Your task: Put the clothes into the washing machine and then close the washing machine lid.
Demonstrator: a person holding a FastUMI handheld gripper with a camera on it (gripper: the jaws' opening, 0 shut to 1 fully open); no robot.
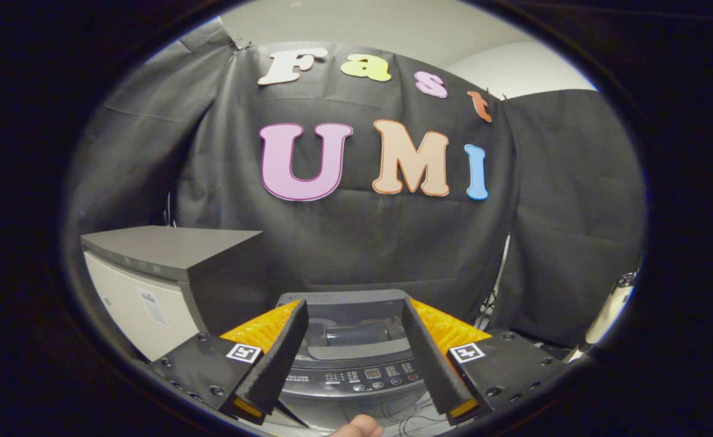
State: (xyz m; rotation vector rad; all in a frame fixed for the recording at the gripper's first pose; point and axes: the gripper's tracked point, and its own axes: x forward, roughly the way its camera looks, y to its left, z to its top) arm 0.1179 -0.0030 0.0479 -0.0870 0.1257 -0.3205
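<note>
Grey washing machine (356,355) sits low between the spread, empty fingers of the gripper (356,358), its lid (350,321) seemingly down though the view is poor, which fits clothes either already loaded or yet to be fetched.

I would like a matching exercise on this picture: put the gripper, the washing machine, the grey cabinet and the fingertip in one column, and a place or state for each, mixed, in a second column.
Things:
1. gripper
2. washing machine
3. grey cabinet
4. fingertip

Places or states:
A. below the control panel, nearest the camera
B. open, holding nothing
C. beside the washing machine, against the black cloth
D. seen between the two fingers, with a row of buttons

Pairs: 1-B, 2-D, 3-C, 4-A
</note>
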